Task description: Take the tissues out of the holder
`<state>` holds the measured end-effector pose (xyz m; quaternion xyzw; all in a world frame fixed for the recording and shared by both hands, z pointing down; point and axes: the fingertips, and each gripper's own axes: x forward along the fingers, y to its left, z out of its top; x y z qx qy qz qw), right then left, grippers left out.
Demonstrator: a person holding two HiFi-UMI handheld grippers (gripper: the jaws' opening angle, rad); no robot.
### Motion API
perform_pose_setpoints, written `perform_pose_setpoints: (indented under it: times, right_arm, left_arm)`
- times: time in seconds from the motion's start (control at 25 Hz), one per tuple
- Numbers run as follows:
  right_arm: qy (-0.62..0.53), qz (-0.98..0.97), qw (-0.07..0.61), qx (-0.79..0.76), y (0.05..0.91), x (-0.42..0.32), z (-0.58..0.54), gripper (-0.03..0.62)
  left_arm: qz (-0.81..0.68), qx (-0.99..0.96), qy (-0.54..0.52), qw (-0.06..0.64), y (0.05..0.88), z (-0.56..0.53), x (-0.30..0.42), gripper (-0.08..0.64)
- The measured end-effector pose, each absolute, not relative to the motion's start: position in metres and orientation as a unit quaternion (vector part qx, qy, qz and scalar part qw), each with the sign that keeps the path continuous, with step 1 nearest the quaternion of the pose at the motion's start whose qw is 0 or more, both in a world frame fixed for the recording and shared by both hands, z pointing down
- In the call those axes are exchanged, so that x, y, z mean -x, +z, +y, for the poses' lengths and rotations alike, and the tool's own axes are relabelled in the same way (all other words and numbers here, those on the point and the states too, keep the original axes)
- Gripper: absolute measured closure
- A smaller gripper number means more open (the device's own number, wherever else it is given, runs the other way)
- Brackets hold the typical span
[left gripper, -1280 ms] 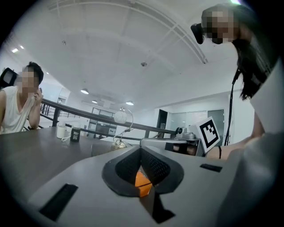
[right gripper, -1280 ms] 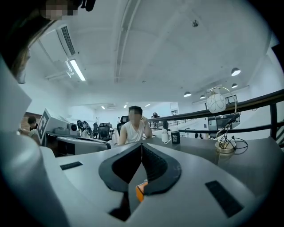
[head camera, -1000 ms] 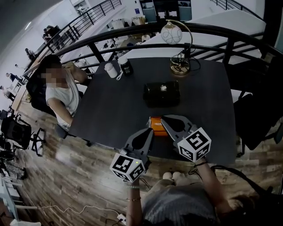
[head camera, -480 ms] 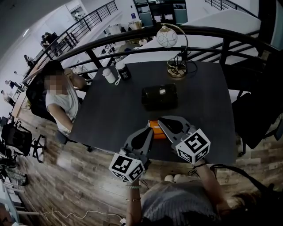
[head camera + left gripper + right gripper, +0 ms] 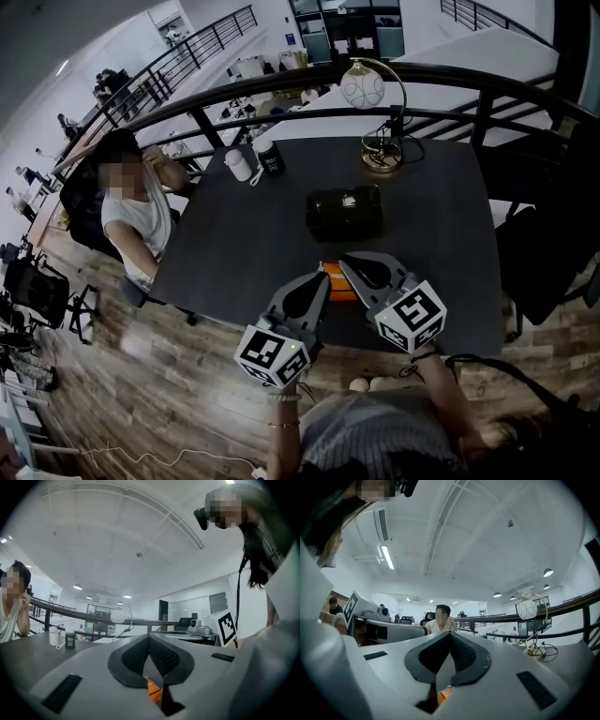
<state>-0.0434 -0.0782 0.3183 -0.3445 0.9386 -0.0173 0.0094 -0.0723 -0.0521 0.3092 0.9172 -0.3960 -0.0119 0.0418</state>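
A: Where's the holder (image 5: 344, 216)?

B: Centre of the head view, a low black box flat on the dark table (image 5: 234, 253). A bit of white tissue (image 5: 349, 200) shows through the slot in its top.

A: And the grippers?

B: Both are at the near table edge, lower centre, well short of the box. The left gripper (image 5: 317, 281) has its pads pressed together with nothing between them. The right gripper (image 5: 352, 264) is the same, closed and empty. An orange block (image 5: 335, 281) lies on the table just under their tips.

A: How will the tissue handle?

B: Likely very light, soft and easy to tear. I'd pinch the exposed tuft at the slot and pull straight up. The box may lift with it, so the other gripper could press down on the lid.

A: The surface?

B: Matt and flat. In the upper part of the frame stand a lamp (image 5: 373, 103) with a coiled cord, a white cup (image 5: 238, 164) and a dark can (image 5: 270, 157).

A: The room?

B: A mezzanine. A black railing (image 5: 281, 94) curves behind the table, the floor (image 5: 141, 375) is wood plank, and a person (image 5: 131, 202) sits at the left side.
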Motion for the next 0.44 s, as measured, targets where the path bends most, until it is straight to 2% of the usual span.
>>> perform_pose_setpoints:
  times: [0.44]
  right_arm:
    - [-0.012, 0.938, 0.013, 0.345, 0.3192, 0.0424, -0.0822, 0.578]
  left_arm:
    - [-0.395, -0.918, -0.012, 0.035, 0.3061, -0.055, 0.0708, 0.552]
